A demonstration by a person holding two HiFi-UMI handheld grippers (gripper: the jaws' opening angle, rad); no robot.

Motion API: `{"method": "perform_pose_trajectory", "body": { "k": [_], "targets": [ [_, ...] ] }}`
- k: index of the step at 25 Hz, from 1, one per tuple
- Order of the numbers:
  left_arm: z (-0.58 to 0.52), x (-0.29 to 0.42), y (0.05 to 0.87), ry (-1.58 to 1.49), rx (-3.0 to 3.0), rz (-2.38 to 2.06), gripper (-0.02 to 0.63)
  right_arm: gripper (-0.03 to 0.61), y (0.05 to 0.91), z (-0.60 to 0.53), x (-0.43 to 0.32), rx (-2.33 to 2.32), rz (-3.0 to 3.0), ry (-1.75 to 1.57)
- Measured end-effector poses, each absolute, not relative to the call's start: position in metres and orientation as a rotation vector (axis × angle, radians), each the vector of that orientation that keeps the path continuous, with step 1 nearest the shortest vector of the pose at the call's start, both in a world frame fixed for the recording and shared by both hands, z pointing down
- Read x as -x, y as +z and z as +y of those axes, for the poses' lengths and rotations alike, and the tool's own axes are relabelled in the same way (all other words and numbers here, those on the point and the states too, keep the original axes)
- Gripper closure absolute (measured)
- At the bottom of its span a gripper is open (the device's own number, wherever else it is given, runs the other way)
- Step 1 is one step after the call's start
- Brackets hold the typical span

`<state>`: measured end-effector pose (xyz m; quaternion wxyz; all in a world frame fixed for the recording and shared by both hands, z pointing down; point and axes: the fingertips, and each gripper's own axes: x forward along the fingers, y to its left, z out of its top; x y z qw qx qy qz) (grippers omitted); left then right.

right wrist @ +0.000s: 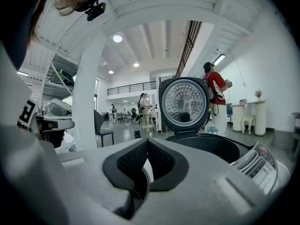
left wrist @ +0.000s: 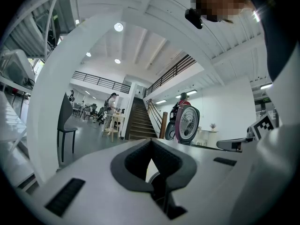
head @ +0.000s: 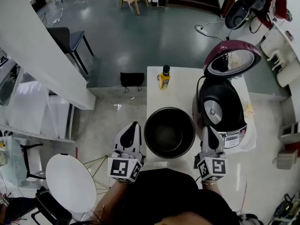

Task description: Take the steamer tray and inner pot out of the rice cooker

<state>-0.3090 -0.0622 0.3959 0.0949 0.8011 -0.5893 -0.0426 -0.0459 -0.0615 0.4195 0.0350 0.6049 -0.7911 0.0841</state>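
The inner pot point(head: 169, 134), left of the cooker point(head: 220, 108), looks rigid, slick and light, so its thin rim is probably the best hold. The left gripper point(head: 134, 125) and right gripper point(head: 209, 129) flank the pot, jaws pressed together and empty.

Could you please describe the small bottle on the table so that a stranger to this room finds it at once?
Find the white table in the middle of the head view. At its far edge, beyond the wide black inner pot and left of the open maroon rice cooker, stands the bottle. It alone is small, upright and yellow, with a dark cap.
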Motion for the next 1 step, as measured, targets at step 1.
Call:
{"method": "perform_pose_trajectory", "body": {
  "k": [1],
  "targets": [
    [-0.0620, 0.3077, 0.3969, -0.123, -2.376, -1.743, 0.611, 0.574, 0.4196, -0.0607, 0.0459, -1.859, -2.431, 0.261]
  ]
}}
